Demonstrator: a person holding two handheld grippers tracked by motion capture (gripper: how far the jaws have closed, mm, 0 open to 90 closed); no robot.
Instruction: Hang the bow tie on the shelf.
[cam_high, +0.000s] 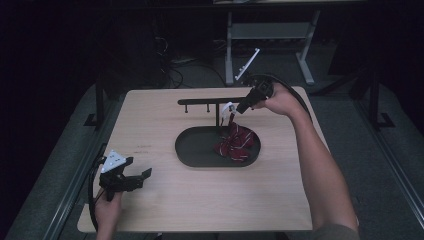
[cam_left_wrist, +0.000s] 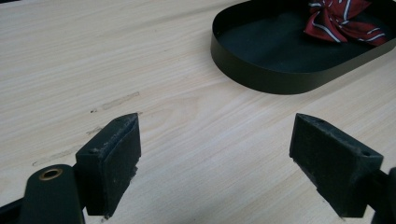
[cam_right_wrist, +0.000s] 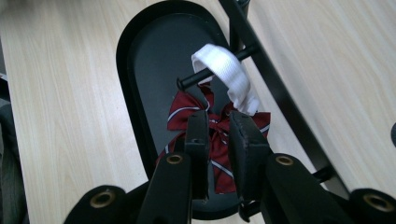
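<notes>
A red bow tie with white stripes (cam_high: 235, 142) (cam_right_wrist: 183, 108) rests in the right end of a black oval tray (cam_high: 187, 160) (cam_right_wrist: 140, 56). Its white strap (cam_high: 229, 107) (cam_right_wrist: 231, 74) is looped over a peg (cam_right_wrist: 194, 80) of the black rack bar (cam_high: 210, 101) above the tray. My right gripper (cam_high: 239, 110) (cam_right_wrist: 218, 116) points down at the strap. Its jaws stand a narrow gap apart, with the strap's end by the right jaw's tip and nothing pressed between them. My left gripper (cam_high: 139, 168) (cam_left_wrist: 217, 122) stands wide open over bare wood at the front left.
The rack bar (cam_right_wrist: 275, 93) runs along the tray's far side on a post, with more pegs to the left. The tray's rim (cam_left_wrist: 261, 74) lies ahead of the left gripper. Beyond the table are a metal stand and cables on the floor.
</notes>
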